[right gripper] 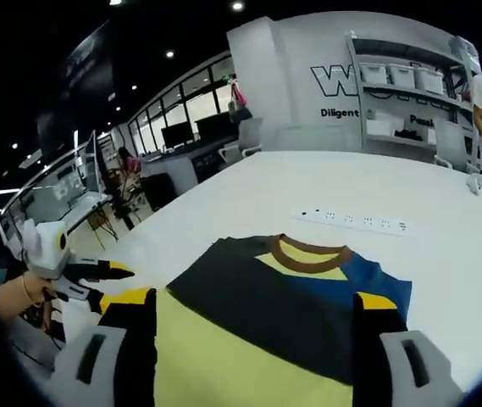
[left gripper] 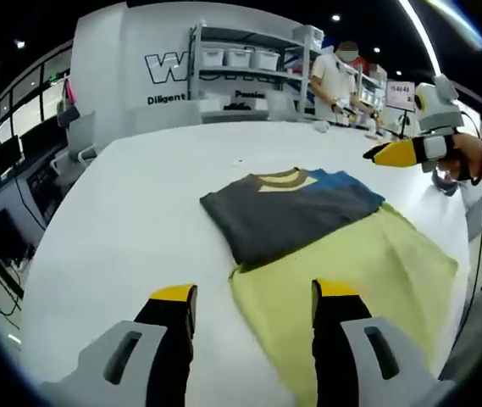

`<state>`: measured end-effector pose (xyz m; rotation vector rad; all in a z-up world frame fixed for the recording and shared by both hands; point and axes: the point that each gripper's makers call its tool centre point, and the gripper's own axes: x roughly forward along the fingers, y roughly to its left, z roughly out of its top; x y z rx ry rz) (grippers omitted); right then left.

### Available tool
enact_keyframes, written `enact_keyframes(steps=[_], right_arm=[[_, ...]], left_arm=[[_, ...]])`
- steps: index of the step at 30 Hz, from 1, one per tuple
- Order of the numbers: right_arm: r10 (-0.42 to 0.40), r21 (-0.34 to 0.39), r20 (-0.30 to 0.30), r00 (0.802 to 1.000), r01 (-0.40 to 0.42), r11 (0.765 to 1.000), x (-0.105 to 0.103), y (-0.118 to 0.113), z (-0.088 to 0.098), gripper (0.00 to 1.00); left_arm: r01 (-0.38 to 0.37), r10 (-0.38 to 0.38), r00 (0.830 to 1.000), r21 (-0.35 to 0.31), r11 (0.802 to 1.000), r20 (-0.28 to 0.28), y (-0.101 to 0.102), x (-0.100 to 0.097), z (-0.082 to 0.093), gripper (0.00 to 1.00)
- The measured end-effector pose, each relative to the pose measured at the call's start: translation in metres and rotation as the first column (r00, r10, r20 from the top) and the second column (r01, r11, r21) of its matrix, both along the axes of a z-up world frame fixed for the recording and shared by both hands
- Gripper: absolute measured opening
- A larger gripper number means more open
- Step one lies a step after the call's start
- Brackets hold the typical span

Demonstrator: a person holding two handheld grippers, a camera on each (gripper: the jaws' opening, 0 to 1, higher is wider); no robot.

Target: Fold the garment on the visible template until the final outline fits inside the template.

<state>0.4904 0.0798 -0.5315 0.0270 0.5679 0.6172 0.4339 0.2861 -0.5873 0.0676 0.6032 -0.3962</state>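
Observation:
A folded shirt (left gripper: 287, 212), dark grey with a blue panel and a brown-and-yellow collar, lies flat on the far end of a yellow template sheet (left gripper: 376, 271) on the white table (left gripper: 139, 195). Its left corner reaches past the sheet's edge onto bare table. My left gripper (left gripper: 254, 292) hovers open on the near side of it, empty. In the right gripper view the shirt (right gripper: 283, 297) lies just ahead between the open jaws of my right gripper (right gripper: 255, 301), with the template (right gripper: 215, 356) nearest. A hand holds each gripper: the right gripper (left gripper: 380, 155) beyond the shirt, the left gripper (right gripper: 105, 282) at the left.
A white power strip (right gripper: 355, 222) lies on the table beyond the shirt. Metal shelves with white bins (left gripper: 241, 59) stand behind the table, with a person (left gripper: 334, 80) beside them. Desks, chairs and monitors (right gripper: 181, 136) line the far side.

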Motion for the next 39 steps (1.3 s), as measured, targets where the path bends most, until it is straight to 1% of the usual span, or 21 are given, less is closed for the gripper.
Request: enact_keyframes(steps=[1,3,4,5,6,7,8,10,12,14,17,19,23,25,28,32,34,39], right_arm=[[0.008,-0.002,-0.004,1.0,-0.008,1.0,-0.006,-0.002,0.0,0.98],[0.011,0.015,-0.021,1.0,-0.01,1.0,-0.015,-0.007,0.0,0.99],[0.012,0.016,-0.026,1.0,-0.012,1.0,-0.018,-0.009,-0.001,0.99],[0.009,-0.008,-0.021,1.0,-0.009,1.0,-0.021,-0.015,-0.003,0.99],[0.021,-0.059,-0.005,1.0,-0.021,0.998,-0.023,-0.021,-0.006,0.99],[0.037,-0.093,0.005,0.999,-0.036,0.995,-0.028,-0.026,-0.009,0.99],[0.038,-0.101,0.001,0.999,-0.038,0.994,-0.03,-0.028,-0.011,0.99],[0.027,-0.095,-0.018,0.999,-0.029,0.995,-0.037,-0.035,-0.016,0.99],[0.025,-0.086,-0.022,0.999,-0.027,0.996,-0.043,-0.039,-0.015,0.99],[0.023,-0.078,-0.027,0.999,-0.025,0.997,-0.049,-0.042,-0.016,0.99],[0.019,-0.072,-0.045,0.999,-0.023,0.997,-0.065,-0.05,-0.021,0.99],[0.017,-0.075,-0.055,0.998,-0.021,0.997,-0.075,-0.055,-0.024,0.99],[0.0,-0.077,-0.071,0.997,-0.005,0.997,-0.096,-0.068,-0.03,0.99],[-0.01,-0.088,-0.085,0.996,0.003,0.996,-0.104,-0.076,-0.034,0.99],[-0.036,-0.078,-0.091,0.995,0.029,0.997,-0.111,-0.086,-0.034,0.99],[-0.037,-0.075,-0.112,0.993,0.028,0.997,-0.128,-0.09,-0.036,0.99],[-0.045,-0.079,-0.124,0.991,0.035,0.996,-0.138,-0.094,-0.043,0.96],[-0.069,-0.112,-0.161,0.985,0.052,0.992,-0.156,-0.103,-0.058,0.9]], left_arm=[[0.003,-0.003,1.0,-0.015,1.0,0.0,-0.001,-0.004,0.003,0.67],[0.01,-0.01,1.0,-0.018,1.0,-0.004,-0.003,-0.01,0.005,0.78],[0.012,-0.012,1.0,-0.017,1.0,-0.003,-0.004,-0.012,0.007,0.81],[0.012,-0.012,1.0,-0.018,1.0,-0.002,-0.004,-0.013,0.008,0.83],[0.012,-0.012,1.0,-0.021,1.0,0.001,-0.004,-0.015,0.01,0.84],[0.009,-0.009,1.0,-0.029,1.0,-0.004,-0.004,-0.017,0.011,0.84],[-0.006,0.006,1.0,-0.044,0.999,-0.006,-0.004,-0.018,0.012,0.84],[-0.008,0.007,1.0,-0.053,0.999,-0.014,-0.004,-0.021,0.012,0.83],[-0.009,0.009,1.0,-0.056,0.998,-0.017,-0.005,-0.023,0.011,0.84],[-0.003,0.002,1.0,-0.068,0.998,-0.019,-0.007,-0.026,0.011,0.82],[0.003,-0.005,1.0,-0.07,0.998,-0.025,-0.01,-0.032,0.011,0.85],[0.007,-0.009,1.0,-0.061,0.998,-0.026,-0.01,-0.036,0.012,0.85],[0.028,-0.03,0.999,-0.044,0.999,-0.042,-0.012,-0.046,0.01,0.91],[0.04,-0.041,0.998,-0.032,0.999,-0.038,-0.013,-0.051,0.011,0.93],[0.048,-0.049,0.998,-0.032,0.998,-0.039,-0.014,-0.056,0.013,0.95],[0.047,-0.049,0.998,-0.038,0.998,-0.043,-0.015,-0.065,0.016,0.99],[0.048,-0.05,0.998,-0.036,0.998,-0.043,-0.015,-0.07,0.017,0.98],[0.025,-0.028,0.997,-0.038,0.999,-0.075,-0.011,-0.082,0.011,0.97]])
